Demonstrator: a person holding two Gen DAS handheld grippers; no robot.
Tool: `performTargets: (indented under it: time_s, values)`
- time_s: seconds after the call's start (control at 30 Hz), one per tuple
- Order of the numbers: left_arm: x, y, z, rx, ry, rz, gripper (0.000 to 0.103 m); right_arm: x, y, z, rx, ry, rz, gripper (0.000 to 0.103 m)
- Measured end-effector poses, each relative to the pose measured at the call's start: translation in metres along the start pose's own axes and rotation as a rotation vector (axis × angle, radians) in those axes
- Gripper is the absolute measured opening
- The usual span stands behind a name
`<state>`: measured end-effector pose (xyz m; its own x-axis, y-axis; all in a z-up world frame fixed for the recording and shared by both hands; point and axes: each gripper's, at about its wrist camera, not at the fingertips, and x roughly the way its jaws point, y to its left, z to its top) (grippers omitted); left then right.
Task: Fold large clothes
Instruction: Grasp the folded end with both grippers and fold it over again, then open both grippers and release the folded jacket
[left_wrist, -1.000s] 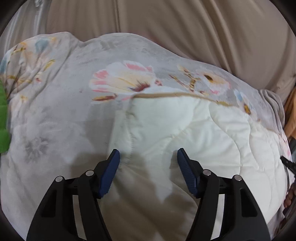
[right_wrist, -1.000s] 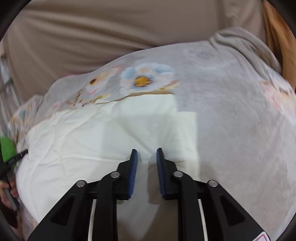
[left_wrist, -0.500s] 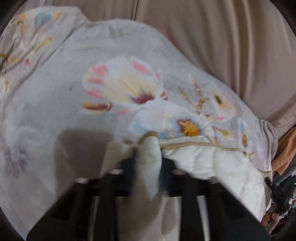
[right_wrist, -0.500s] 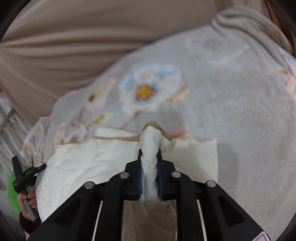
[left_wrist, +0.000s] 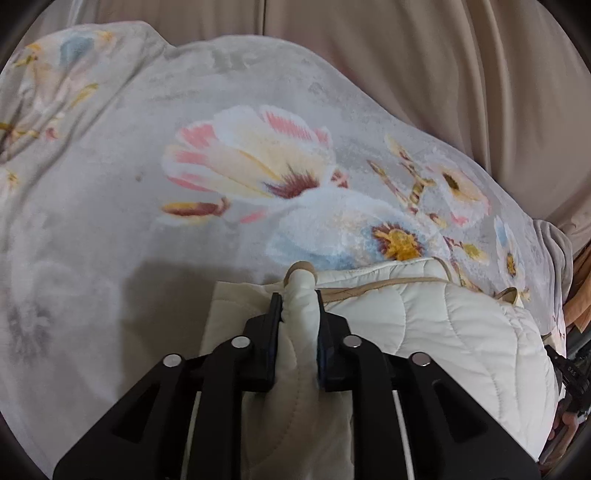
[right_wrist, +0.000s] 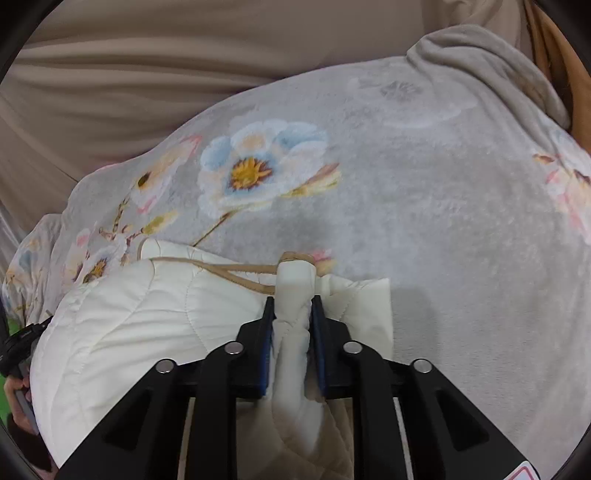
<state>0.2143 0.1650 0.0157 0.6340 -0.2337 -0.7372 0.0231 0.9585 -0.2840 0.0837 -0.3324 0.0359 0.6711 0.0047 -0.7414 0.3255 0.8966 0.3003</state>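
Note:
A cream quilted garment with tan trim (left_wrist: 443, 325) lies on a grey floral blanket (left_wrist: 110, 206). My left gripper (left_wrist: 298, 299) is shut on a bunched fold of the garment's left end and holds it lifted off the blanket. My right gripper (right_wrist: 292, 303) is shut on a bunched fold at the garment's right end (right_wrist: 147, 317), also lifted. The tan-trimmed edge (right_wrist: 221, 269) sags between the two grips. The garment's lower part is hidden under the grippers.
The floral blanket (right_wrist: 443, 221) covers a raised surface, with beige fabric (left_wrist: 424, 55) behind it. An orange cloth (right_wrist: 561, 62) shows at the right edge. The other gripper's handle and hand show at the frame edges (left_wrist: 569, 373), (right_wrist: 18, 343).
Both grippers closed on the cream garment's edge and lifted it. The trimmed edge has pulled back toward me, uncovering more of the floral blanket.

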Motion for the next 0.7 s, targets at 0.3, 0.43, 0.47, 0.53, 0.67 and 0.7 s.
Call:
performTargets:
  time_s: [0.3,0.43,0.47,0.53,0.67,0.7]
  values:
    - [-0.134,-0.101,-0.04,0.338,-0.232,-0.084,0.039,-0.103,0.108,-0.053,-0.275,-0.148,0.272,0.029]
    - [-0.117,-0.153,-0.091,0.495,-0.092,-0.218,0.039,-0.084,0.166,-0.107,-0.414,0.002,0.419,0.023]
    - [-0.106,-0.158,-0.104,0.517,-0.054,-0.214,0.039,-0.079,0.169,-0.117,-0.431,0.018,0.409,0.023]
    - [-0.086,-0.155,-0.124,0.523,0.005,-0.189,0.039,-0.068,0.158,-0.133,-0.429,0.047,0.353,0.022]
    - [-0.085,-0.116,-0.132,0.451,0.001,-0.15,0.039,-0.075,0.09,-0.136,-0.303,0.038,0.255,0.003]
    - [-0.088,-0.105,-0.13,0.425,-0.002,-0.131,0.039,-0.079,0.074,-0.139,-0.271,0.033,0.227,0.0]
